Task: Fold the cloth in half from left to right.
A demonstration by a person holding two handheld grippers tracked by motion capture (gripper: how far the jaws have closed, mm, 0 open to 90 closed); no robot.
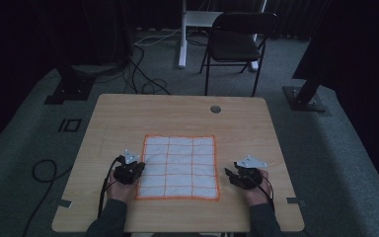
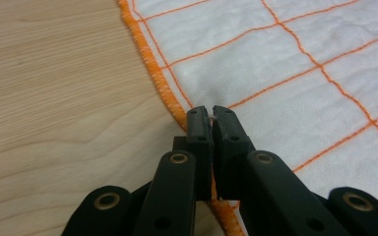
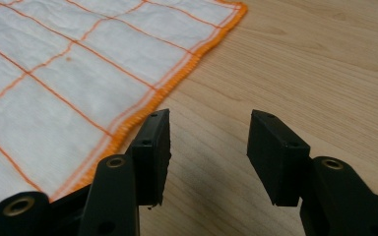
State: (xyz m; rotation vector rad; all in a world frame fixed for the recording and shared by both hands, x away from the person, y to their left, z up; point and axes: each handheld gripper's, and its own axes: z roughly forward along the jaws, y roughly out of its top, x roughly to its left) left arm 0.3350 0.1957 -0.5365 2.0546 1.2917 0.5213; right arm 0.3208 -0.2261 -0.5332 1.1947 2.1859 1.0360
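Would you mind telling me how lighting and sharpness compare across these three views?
High view: dim and underexposed, the cloth the brightest patch. Left gripper view: bright, even, cloth weave crisp. Right gripper view: also bright, soft shadows under the jaws on the table.

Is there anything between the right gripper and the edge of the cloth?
Nothing visible. The right gripper stands open over bare table, and the orange edge of the cloth lies just beside one jaw, with no object between.
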